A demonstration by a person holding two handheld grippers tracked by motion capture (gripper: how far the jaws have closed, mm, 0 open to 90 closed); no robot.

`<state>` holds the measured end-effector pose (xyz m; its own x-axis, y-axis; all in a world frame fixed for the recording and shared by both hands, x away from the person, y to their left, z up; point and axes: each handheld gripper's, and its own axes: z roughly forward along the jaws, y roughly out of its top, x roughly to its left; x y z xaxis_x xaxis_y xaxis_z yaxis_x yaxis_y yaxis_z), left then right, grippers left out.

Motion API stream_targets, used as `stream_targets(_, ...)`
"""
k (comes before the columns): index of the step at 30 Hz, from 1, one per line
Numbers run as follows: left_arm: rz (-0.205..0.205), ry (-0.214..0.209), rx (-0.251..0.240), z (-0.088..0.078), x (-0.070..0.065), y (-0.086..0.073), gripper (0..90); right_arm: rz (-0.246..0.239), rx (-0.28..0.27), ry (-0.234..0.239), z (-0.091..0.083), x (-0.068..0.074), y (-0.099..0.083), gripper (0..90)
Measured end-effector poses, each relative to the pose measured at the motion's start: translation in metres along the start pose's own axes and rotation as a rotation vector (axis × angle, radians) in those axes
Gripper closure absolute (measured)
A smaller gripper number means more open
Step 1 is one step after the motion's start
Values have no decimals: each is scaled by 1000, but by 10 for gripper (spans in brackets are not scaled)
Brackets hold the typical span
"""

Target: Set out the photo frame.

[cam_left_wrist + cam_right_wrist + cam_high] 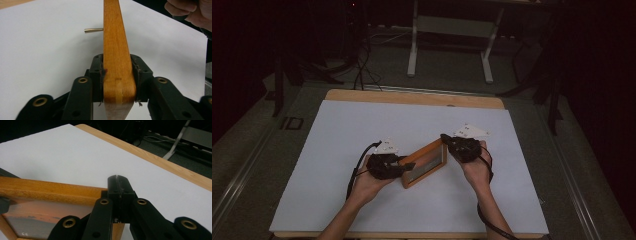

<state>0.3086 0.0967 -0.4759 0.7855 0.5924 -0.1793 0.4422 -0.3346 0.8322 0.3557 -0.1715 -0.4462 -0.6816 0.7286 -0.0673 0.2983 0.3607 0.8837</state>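
A wooden picture frame [424, 162] with a sunset photo [37, 217] is held slantwise over the white mat [412, 125], between my two grippers. My left gripper [384, 166] clamps the frame's near end. In the left gripper view the jaws [117, 72] press both sides of the frame's narrow wooden edge [115, 37], and a thin brass pin [93, 30] sticks out of the frame's side. My right gripper [462, 147] is at the far corner. In the right gripper view its jaws [117, 182] meet with no gap, right beside the frame's corner [102, 193]; I see nothing pinched between them.
The mat covers a wooden table whose bare edge [412, 97] shows at the back. Beyond it a white desk stand [414, 50] and cables [362, 70] sit on the dark floor. The person's other hand [190, 12] shows in the left gripper view's upper right.
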Motion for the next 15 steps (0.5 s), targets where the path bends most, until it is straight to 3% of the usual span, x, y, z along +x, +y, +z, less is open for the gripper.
stream_targets(3, -10, -1, 6, 0, 0, -5, 577, -9, 1, -6, -1, 1, 0, 899)
stream_targets(7, -31, -8, 27, 2, 2, -16, 560, -6, -2, -5, -1, 1, -1, 899)
stream_targets(12, -43, -17, 67, 4, 3, -27, 589, -3, -5, 0, -2, 0, -2, 900)
stream_targets(15, -42, -33, 67, 2, 3, -29, 646, -6, -1, 4, -2, 0, -1, 900)
